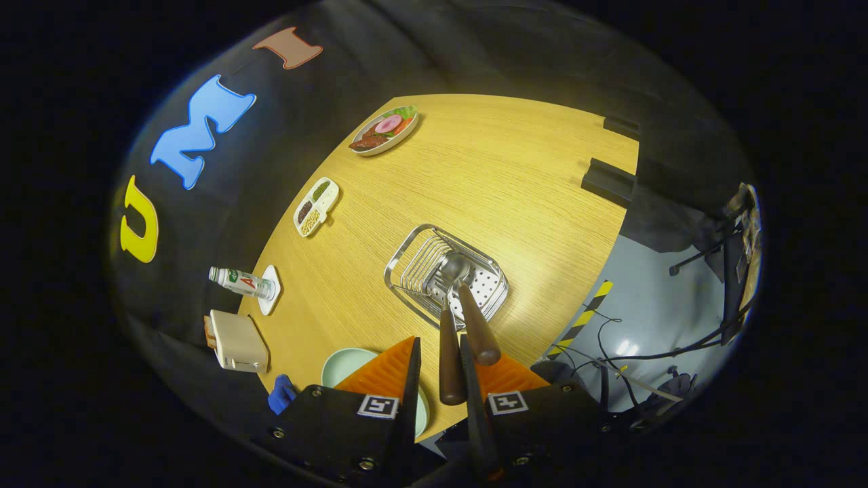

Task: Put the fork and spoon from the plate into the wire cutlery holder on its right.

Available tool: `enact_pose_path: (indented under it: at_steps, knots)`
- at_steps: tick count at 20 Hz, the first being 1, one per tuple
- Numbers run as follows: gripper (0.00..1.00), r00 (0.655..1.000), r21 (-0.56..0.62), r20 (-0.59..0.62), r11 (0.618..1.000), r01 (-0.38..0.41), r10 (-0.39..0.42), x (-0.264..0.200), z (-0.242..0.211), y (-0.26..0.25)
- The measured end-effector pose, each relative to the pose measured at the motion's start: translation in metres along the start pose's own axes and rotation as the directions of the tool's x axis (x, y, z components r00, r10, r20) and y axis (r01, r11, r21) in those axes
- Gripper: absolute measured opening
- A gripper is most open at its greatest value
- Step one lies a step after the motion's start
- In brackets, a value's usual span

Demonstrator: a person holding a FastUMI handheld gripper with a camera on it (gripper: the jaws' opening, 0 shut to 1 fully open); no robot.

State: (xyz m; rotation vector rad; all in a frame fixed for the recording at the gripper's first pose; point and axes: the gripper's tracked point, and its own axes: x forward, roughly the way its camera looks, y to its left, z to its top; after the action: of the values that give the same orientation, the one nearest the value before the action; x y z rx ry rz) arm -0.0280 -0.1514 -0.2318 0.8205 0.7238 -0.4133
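the gripper (437, 369) is held high above the near edge of the wooden table (515, 169), tilted downward so that it looks across the tabletop from above. its two fingers are drawn close together, with a narrow gap between them. a dark brown handle stands in that gap; whether both fingers press on it cannot be confirmed.

two utensils with dark brown handles rise from the wire cutlery holder (407, 261), which sits on the table just beyond the fingertips. the spoon (454, 268) has its bowl down inside the holder, against the perforated floor. its handle appears to be the one running back toward the gripper and ending between the fingers. the second handle (480, 333) leans to the right of the first and ends just beside the right finger; its head is hidden behind the spoon, so it cannot be identified as the fork with certainty.

the pale green plate (342, 366) lies at the near edge of the table, left of the holder and largely covered by the left finger. what rests on its hidden part cannot be seen.

along the left edge of the table, from near to far, stand a beige toaster (237, 341), a small bottle (241, 282) on a white coaster, a divided dish of grains (316, 206) and an oval dish of toy food (385, 129). a blue object (282, 393) near the toaster is cut off and unidentifiable.
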Motion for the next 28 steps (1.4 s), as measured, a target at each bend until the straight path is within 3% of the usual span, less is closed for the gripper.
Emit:
enact_pose_path:
  at_steps: [19, 24, 28]
  knots:
    - [0.34, 0.992, -0.045, -0.12, 0.998, -0.037, 0.031, 0.016, -0.045, 0.011]
    - [0.34, 0.988, -0.18, -0.131, 0.977, -0.111, 0.088, 0.011, -0.055, 0.042]
    - [0.34, 0.984, -0.394, -0.025, 0.903, -0.173, 0.178, -0.002, -0.037, 0.083]
